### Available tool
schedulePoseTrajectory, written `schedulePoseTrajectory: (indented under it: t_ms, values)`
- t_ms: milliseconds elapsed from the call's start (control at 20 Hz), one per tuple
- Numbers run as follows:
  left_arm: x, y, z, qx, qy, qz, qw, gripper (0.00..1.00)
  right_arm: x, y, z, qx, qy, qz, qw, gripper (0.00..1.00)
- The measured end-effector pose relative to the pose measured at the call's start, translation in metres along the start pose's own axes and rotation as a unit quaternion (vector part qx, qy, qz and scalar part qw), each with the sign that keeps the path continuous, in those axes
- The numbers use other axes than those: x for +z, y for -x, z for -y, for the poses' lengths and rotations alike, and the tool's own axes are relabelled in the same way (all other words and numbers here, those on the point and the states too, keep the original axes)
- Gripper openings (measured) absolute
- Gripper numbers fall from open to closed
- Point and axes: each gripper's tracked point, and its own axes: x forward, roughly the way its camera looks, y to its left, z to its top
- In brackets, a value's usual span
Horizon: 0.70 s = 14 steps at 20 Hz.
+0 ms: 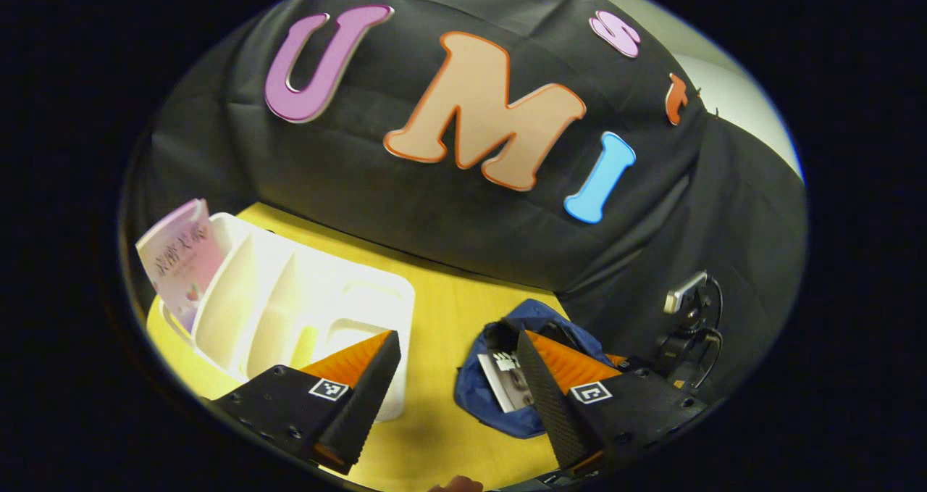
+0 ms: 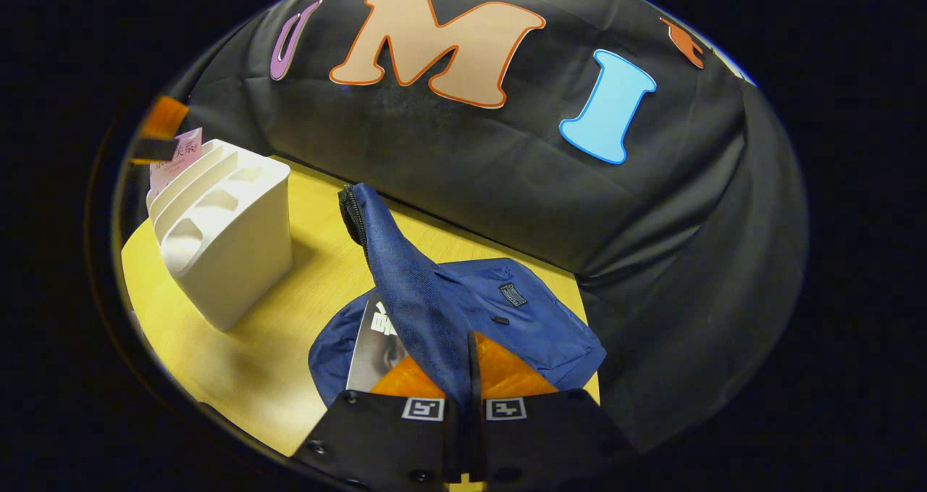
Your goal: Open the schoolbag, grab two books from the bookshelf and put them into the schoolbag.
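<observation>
Schoolbag, blue, lies on the yellow table near the black cloth wall, toward the right side of the tabletop. In the right gripper view its opening flap is lifted up and away from the bag's body, and the right gripper is clenched on the lower end of that flap: the two fingers meet with the blue fabric pinched between them. The zipper edge of the raised flap shows at its far top end. Under the lifted flap a book with a dark cover sits in the bag's mouth, just left of the closed fingers.

In the left gripper view the left gripper hangs above the table with its jaws spread wide and nothing between them. The schoolbag lies just behind its right finger, partly hidden by it, with the book showing white and dark at the opening. The white bookshelf, a divided plastic holder, stands on the table behind and left of the left finger. A pink book stands in the shelf's far left compartment, leaning slightly outward.

In the right gripper view the bookshelf stands at the left of the table, well apart from the bag, with the pink book at its far side.
</observation>
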Motion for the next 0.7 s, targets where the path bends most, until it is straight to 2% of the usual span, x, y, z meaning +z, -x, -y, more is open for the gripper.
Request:
schedulePoseTrajectory:
  t_ms: [150,350,400,500,700]
  values:
    - [0.029,0.023,-0.047,0.047,-0.023,0.006,0.999,0.95,0.002,0.0,-0.001,-0.004,-0.002,-0.004,1.0,0.07]
    - [0.061,0.049,-0.108,0.089,-0.028,-0.002,0.996,0.94,0.001,-0.001,-0.001,-0.01,-0.005,-0.009,1.0,0.07]
    - [0.069,0.054,-0.125,0.1,-0.03,-0.006,0.995,0.92,0.001,-0.001,-0.001,-0.012,-0.003,-0.01,1.0,0.07]
    - [0.082,0.062,-0.159,0.123,-0.049,-0.022,0.991,0.95,0.002,-0.002,-0.002,-0.016,-0.001,-0.012,1.0,0.07]
    - [0.107,0.061,-0.214,0.146,-0.086,-0.058,0.984,0.94,0.003,-0.005,-0.006,-0.026,0.0,-0.021,0.999,0.07]
